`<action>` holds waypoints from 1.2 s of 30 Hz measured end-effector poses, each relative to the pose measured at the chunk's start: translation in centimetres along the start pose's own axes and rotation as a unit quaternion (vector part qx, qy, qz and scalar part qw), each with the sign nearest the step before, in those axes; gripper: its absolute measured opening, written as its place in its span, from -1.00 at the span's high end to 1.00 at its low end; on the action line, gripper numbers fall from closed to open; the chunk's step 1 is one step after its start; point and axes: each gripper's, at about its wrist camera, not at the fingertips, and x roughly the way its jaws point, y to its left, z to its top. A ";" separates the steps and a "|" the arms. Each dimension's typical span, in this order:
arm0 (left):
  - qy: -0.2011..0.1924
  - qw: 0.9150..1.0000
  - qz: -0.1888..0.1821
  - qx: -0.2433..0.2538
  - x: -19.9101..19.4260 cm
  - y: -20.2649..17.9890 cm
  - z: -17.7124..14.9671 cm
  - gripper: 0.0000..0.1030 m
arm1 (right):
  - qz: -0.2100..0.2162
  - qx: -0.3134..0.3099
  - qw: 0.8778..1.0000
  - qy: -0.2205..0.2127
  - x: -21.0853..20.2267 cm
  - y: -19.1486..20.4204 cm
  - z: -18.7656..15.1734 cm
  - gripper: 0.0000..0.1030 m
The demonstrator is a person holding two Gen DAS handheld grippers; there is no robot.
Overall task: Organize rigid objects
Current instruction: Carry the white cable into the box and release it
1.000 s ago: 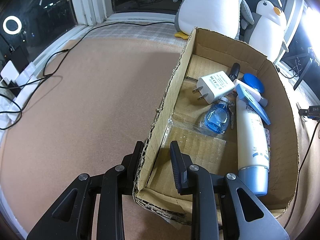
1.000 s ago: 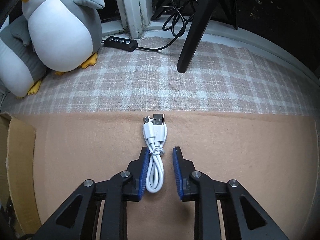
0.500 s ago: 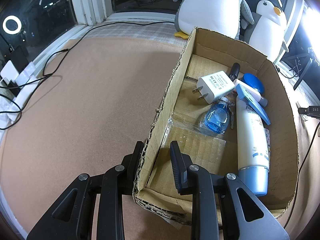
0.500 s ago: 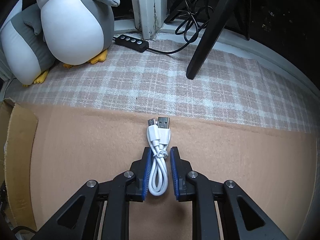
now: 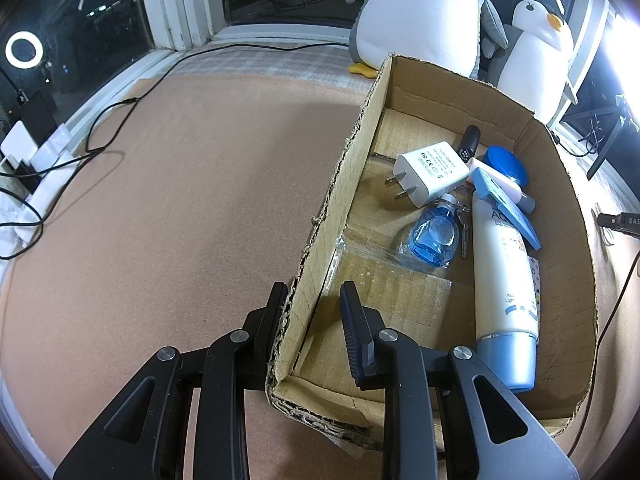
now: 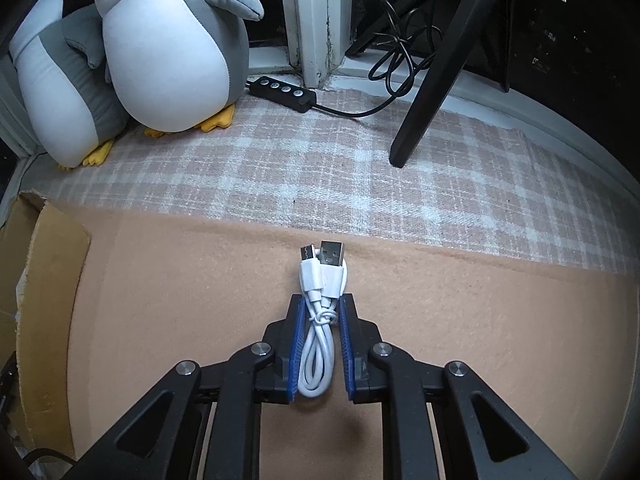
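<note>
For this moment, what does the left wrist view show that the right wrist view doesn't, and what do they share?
Only the left wrist view: the left gripper clamped on the cardboard box wall, and the contents: white charger, blue bottle, white tube.

Only the right wrist view: the right gripper closing around the white USB cable, plus a tripod leg.

Both: the box, two plush penguins, the tan mat.

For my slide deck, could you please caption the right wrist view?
Right gripper closing on a coiled white USB cable over the tan mat.
</note>
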 end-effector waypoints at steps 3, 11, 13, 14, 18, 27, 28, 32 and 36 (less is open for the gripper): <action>0.000 1.000 0.000 0.000 0.0 0.0 0.0 0.53 | 0.007 -0.012 1.000 -0.015 -1.2 0.8 -1.1 0.71; -0.001 1.000 0.001 0.001 0.1 -0.1 -0.1 0.53 | 0.059 -0.048 0.995 -0.060 -5.7 4.1 -3.3 0.71; -0.001 1.000 0.001 0.001 0.0 0.0 -0.1 0.53 | 0.074 -0.062 0.993 -0.069 -7.1 5.8 -3.6 0.71; -0.001 1.000 0.002 0.002 0.0 -0.1 -0.2 0.53 | 0.080 -0.070 0.992 -0.073 -7.7 6.7 -3.7 0.71; -0.002 1.000 0.004 0.005 -0.1 -0.1 -0.2 0.52 | 0.111 -0.097 0.985 -0.088 -9.9 10.3 -3.9 0.71; -0.003 1.000 0.009 0.006 -0.3 -0.4 -0.2 0.52 | 0.164 -0.152 0.970 -0.093 -11.7 17.4 -4.6 0.71; -0.003 1.000 0.009 0.006 -0.3 -0.4 -0.2 0.52 | 0.166 -0.156 0.969 -0.093 -11.7 18.0 -4.8 0.71; -0.003 1.000 0.009 0.005 -0.3 -0.3 -0.2 0.52 | 0.172 -0.176 0.965 -0.089 -11.6 20.2 -5.4 0.71; -0.003 1.000 0.009 0.006 -0.3 -0.3 -0.2 0.52 | 0.175 -0.185 0.964 -0.081 -11.0 21.8 -5.9 0.71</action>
